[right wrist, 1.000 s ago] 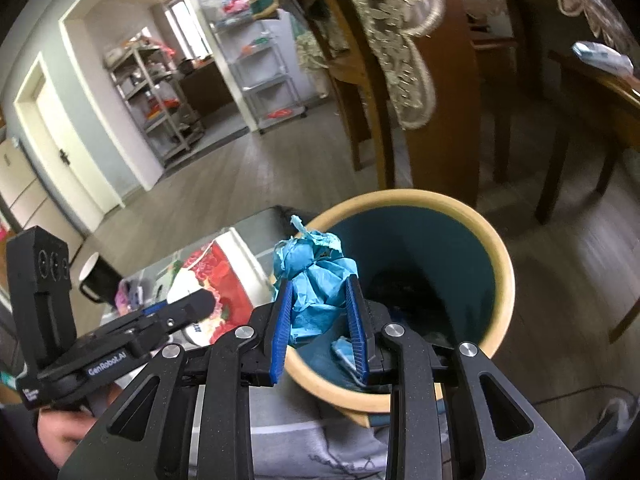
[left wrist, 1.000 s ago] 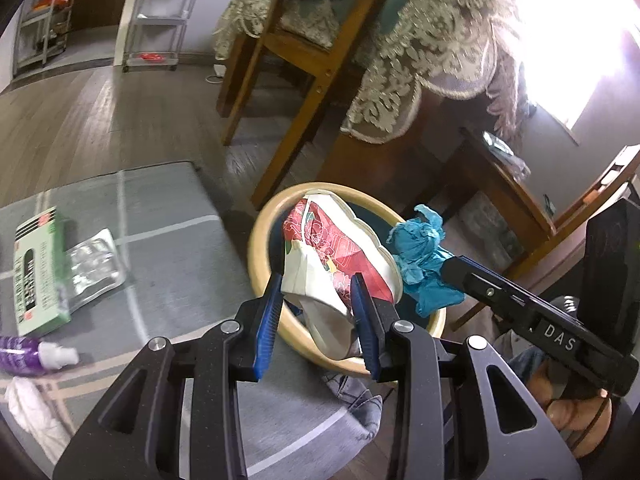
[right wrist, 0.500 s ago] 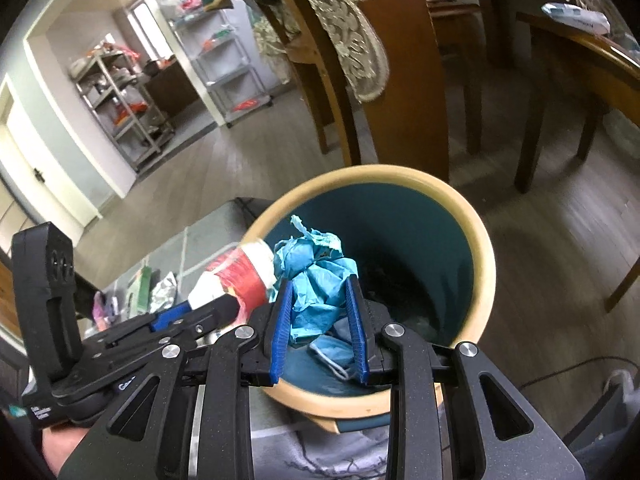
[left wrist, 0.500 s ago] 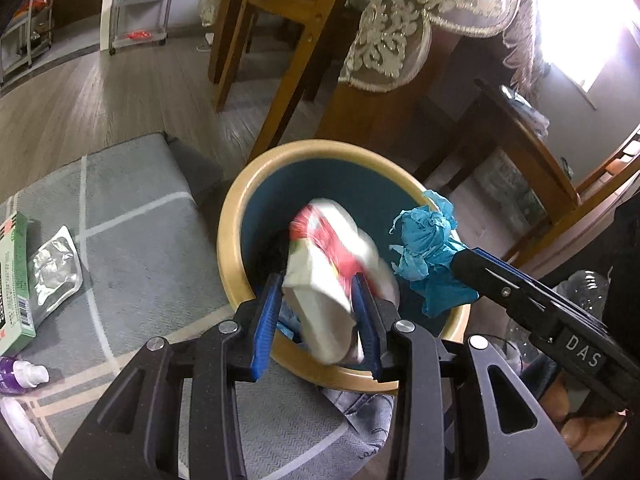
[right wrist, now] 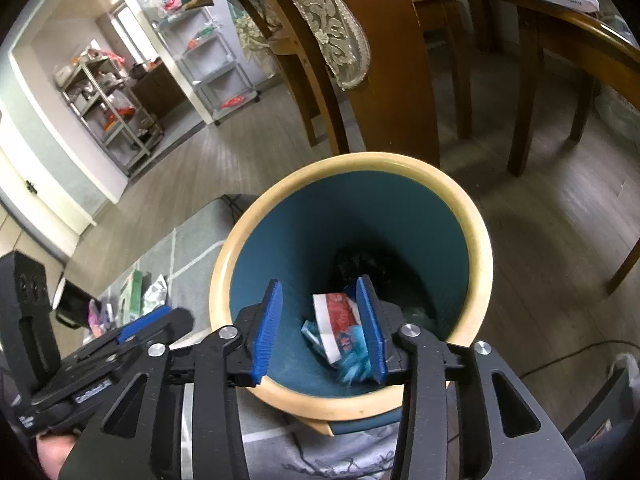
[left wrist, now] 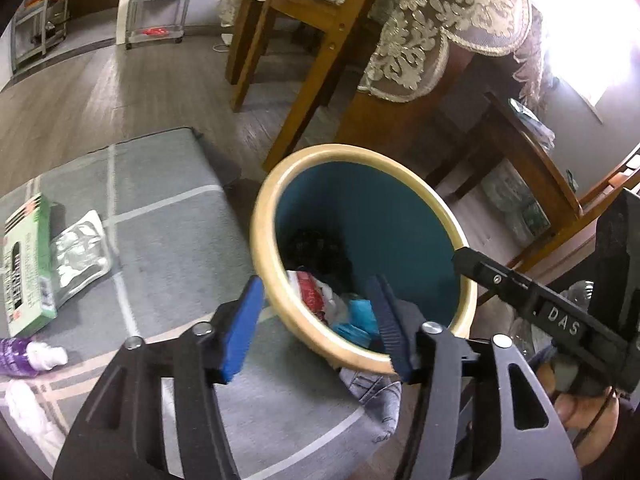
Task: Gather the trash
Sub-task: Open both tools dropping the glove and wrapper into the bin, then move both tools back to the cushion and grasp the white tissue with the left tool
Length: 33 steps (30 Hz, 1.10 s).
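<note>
Above the teal waste bin (right wrist: 472,216) we see the left gripper (left wrist: 316,320) and right gripper (right wrist: 320,326) opening, both empty; red-and-white wrapper (right wrist: 338,316) and crumpled blue paper (left wrist: 360,314) lie inside the bin.

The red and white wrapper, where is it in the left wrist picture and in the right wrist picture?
Left wrist: the red and white wrapper lies low in the bin, just left of centre, between the opening left gripper fingers.
Right wrist: the wrapper is inside the bin, lower centre, beside blue paper.
Shared landmark: the bin's tan rim.
</note>
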Each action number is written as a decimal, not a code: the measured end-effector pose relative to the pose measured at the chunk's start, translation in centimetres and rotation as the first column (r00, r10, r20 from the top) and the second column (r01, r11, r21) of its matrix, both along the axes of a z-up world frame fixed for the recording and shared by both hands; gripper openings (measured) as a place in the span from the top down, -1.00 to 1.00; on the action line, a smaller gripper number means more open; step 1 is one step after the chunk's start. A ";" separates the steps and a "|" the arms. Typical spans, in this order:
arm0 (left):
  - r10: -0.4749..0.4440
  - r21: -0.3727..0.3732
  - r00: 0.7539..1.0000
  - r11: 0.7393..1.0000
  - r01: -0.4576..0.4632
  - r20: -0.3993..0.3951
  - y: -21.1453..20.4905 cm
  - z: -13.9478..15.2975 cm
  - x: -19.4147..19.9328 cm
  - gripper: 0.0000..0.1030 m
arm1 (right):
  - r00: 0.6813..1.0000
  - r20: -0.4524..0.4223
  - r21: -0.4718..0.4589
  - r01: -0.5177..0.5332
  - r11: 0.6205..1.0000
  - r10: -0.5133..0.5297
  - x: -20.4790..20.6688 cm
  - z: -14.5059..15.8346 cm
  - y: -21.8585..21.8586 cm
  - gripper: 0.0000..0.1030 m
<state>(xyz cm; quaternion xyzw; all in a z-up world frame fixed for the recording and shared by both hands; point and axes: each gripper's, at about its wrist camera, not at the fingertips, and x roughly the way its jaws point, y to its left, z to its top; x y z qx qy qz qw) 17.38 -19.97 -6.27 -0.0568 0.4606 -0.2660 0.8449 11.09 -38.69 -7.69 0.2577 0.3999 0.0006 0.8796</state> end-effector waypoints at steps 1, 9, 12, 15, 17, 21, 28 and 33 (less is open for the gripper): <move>0.011 0.002 1.000 1.000 -0.011 0.005 0.6 0.1 -0.2 -0.26 | 1.000 0.001 0.000 0.001 1.000 -0.001 0.0 0.0 0.0 0.12; 0.084 -0.001 0.996 0.996 -0.084 0.019 5.1 0.7 -0.6 -0.36 | 1.000 0.024 -0.008 -0.003 1.000 0.003 -0.1 0.3 0.6 -0.10; 0.105 0.012 0.994 0.994 -0.106 0.034 6.7 0.9 -0.9 -0.41 | 0.999 0.036 -0.016 -0.007 1.000 0.008 -0.1 0.5 0.8 -0.17; 0.128 0.036 0.991 0.991 -0.130 0.047 8.4 1.1 -1.3 -0.45 | 0.999 0.046 -0.021 -0.012 1.000 0.013 -0.2 0.7 1.1 -0.30; 0.144 0.042 0.988 0.988 -0.146 0.051 9.7 1.2 -1.5 -0.45 | 0.999 0.051 -0.028 -0.018 0.999 0.020 -0.2 0.8 1.4 -0.34; 0.185 0.062 0.980 0.980 -0.189 0.065 12.3 1.5 -2.0 -0.46 | 0.998 0.059 -0.043 -0.030 0.999 0.033 -0.2 1.0 1.9 -0.40; 0.289 0.075 0.955 0.953 -0.293 0.061 17.6 1.5 -2.8 -0.47 | 0.997 0.061 -0.053 -0.046 0.998 0.049 -0.2 1.1 2.4 -0.49; 0.348 0.086 0.937 0.933 -0.350 0.037 20.3 0.7 -3.6 -0.47 | 0.995 0.069 -0.068 -0.068 0.995 0.073 -0.2 1.3 3.2 -0.50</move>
